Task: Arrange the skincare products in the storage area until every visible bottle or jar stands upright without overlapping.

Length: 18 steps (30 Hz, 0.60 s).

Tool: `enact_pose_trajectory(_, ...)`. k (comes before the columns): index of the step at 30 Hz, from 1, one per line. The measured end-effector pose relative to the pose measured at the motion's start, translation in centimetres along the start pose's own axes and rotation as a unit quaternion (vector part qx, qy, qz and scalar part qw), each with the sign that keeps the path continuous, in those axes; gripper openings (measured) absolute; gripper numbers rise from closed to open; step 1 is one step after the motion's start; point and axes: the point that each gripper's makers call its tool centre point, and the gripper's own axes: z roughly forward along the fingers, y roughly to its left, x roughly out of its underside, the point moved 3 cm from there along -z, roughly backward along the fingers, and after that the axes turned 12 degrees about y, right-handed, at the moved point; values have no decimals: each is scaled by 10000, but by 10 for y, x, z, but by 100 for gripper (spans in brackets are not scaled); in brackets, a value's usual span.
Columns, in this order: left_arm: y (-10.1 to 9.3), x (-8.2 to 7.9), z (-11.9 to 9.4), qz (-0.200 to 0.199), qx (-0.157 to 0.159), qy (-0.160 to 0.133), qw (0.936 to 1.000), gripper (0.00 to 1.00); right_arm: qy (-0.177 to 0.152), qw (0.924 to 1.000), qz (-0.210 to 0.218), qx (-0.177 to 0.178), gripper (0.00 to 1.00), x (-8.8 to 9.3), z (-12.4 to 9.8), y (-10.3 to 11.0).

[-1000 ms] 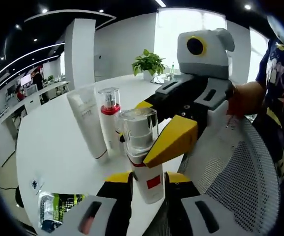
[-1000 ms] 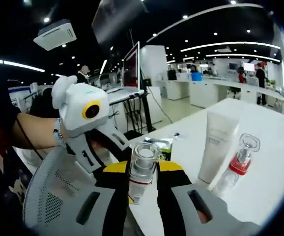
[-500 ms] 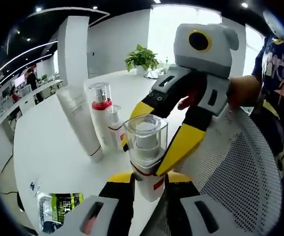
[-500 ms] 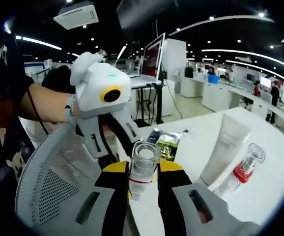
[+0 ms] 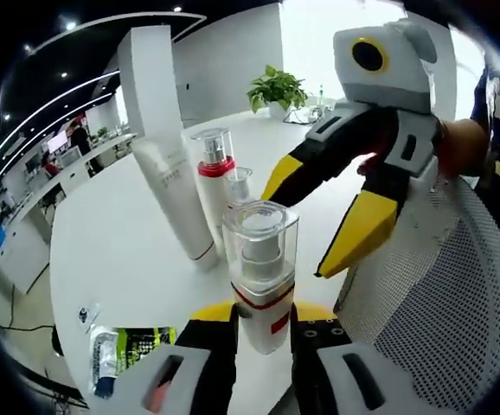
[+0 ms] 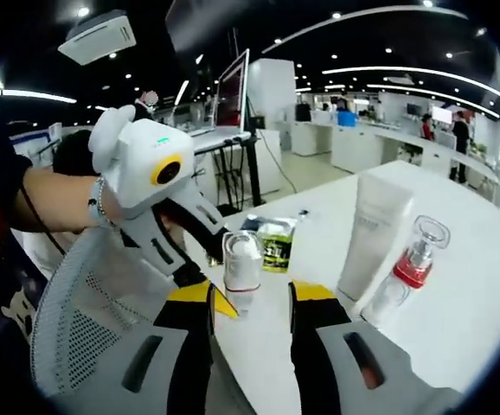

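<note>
Since half a second ago the right gripper [image 5: 332, 220] has let go of the pump bottle [image 5: 261, 277]: its yellow-tipped jaws now stand spread and clear of the clear cap, drawn off to the side. In the right gripper view the bottle [image 6: 242, 268] sits just ahead of those parted jaws, touching neither. The left gripper [image 5: 261, 324] is clenched on the bottle's white base, holding it upright on the white round table [image 5: 112, 251].

Beyond the left gripper's jaws stand a white tube [image 5: 174, 199] on its cap, a red-collared pump bottle [image 5: 214, 186] and a smaller clear-capped bottle [image 5: 238, 186], all upright and close together. By my reading the arranging is nearly done; what remains is freeing the gripped bottle.

The held bottle is squarish, glossy white with a red band and hard transparent cap; the tube looks soft and matte. A green sachet [image 5: 116, 354] lies flat beside the left gripper.
</note>
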Motion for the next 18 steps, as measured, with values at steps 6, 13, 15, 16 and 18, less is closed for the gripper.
enact_pose_trajectory(6, 13, -20, 4, -566, -185, -62, 9982, 22, 304, 9979, 483, 310, 31, 13, 1, -17)
enact_pose_trajectory(13, 23, -41, 28, -457, -416, -263, 9977, 22, 935, 9905, 288, 969, 27, 32, 4, -32)
enact_pose_trajectory(15, 23, -46, 38, -243, -391, -538, 9975, 22, 1002, 9894, 385, 975, 26, 35, 3, -33)
enact_pose_trajectory(16, 24, -42, 42, -298, -384, -465, 9977, 22, 1020, 9886, 473, 1005, 26, 37, 2, -36)
enact_pose_trajectory(18, 28, -39, 52, -336, -361, -466, 9977, 22, 1020, 9874, 569, 1065, 26, 37, 1, -39)
